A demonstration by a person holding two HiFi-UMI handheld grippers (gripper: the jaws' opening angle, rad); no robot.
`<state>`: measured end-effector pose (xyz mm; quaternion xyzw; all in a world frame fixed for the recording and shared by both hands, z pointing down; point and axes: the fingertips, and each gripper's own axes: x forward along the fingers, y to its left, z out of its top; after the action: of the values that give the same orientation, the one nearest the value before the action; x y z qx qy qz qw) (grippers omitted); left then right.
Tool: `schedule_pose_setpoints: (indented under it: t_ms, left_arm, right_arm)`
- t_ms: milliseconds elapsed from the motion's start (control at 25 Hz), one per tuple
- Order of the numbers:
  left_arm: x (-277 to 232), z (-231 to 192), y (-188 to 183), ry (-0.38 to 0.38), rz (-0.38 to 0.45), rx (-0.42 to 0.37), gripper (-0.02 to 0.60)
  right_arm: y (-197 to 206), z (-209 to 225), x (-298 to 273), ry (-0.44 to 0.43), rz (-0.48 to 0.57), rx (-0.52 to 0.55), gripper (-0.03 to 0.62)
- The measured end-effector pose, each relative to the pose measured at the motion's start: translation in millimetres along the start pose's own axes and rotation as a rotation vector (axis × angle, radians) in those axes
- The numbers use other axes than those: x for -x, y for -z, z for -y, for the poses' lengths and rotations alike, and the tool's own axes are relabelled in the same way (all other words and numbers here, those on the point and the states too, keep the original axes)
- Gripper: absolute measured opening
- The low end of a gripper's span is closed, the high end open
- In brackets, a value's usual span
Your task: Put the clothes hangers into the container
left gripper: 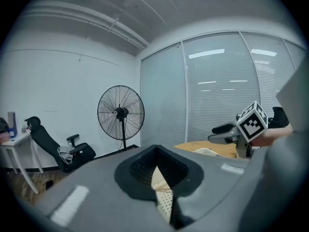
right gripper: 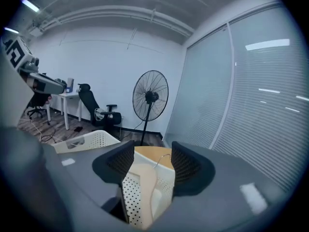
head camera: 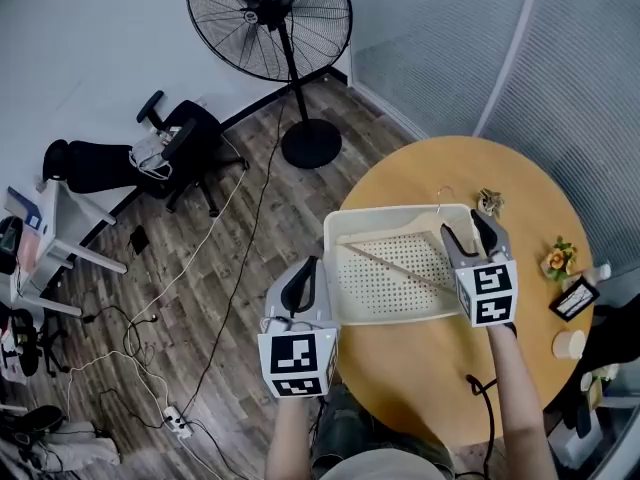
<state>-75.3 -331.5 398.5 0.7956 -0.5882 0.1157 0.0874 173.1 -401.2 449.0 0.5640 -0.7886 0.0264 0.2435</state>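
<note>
Nearest, the left claw (head camera: 299, 284) is pinched on the left wall of a white perforated plastic basket (head camera: 390, 317). Its own view shows a thin sliver of that dotted wall caught between the black pads. Across the basket, the right claw (head camera: 464, 226) stands spread and straddles the far right corner of the rim. Its own view shows that corner between the pads, with pale wood inside it, and the pads press on neither. The basket is over the near half of a round yellow wooden desk (head camera: 430, 378). A light wooden clothes hanger (head camera: 400, 270) lies in the basket, slanted across its perforated bottom. The hanger's thin metal hook (head camera: 443, 196) pokes past the far rim. Just beyond that rim a small bunch of keys (head camera: 488, 203) lies on the desk. A little orange flower ornament (head camera: 558, 258) sits toward the desk's right edge. Farther off, a black office chair (head camera: 175, 138) and a black pedestal fan (head camera: 270, 13) stand on the dark plank floor (head camera: 300, 193) near the white wall.
</note>
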Motion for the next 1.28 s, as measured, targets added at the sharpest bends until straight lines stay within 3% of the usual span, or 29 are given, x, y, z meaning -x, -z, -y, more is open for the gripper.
schedule_pose_setpoints:
  t_ms: [400,1280]
  left_arm:
    - [4.5,-1.5,-26.0,-0.005,0.057,-0.011,0.000]
    - [23.1,-1.3,-50.3,-0.020,0.133,-0.007,0.000]
  right_arm:
    - [-39.9,20.0,62.9,0.115,0.186,-0.116,0.139]
    - [-44.7,10.1,116.3,0.248,0.270,-0.237,0.029]
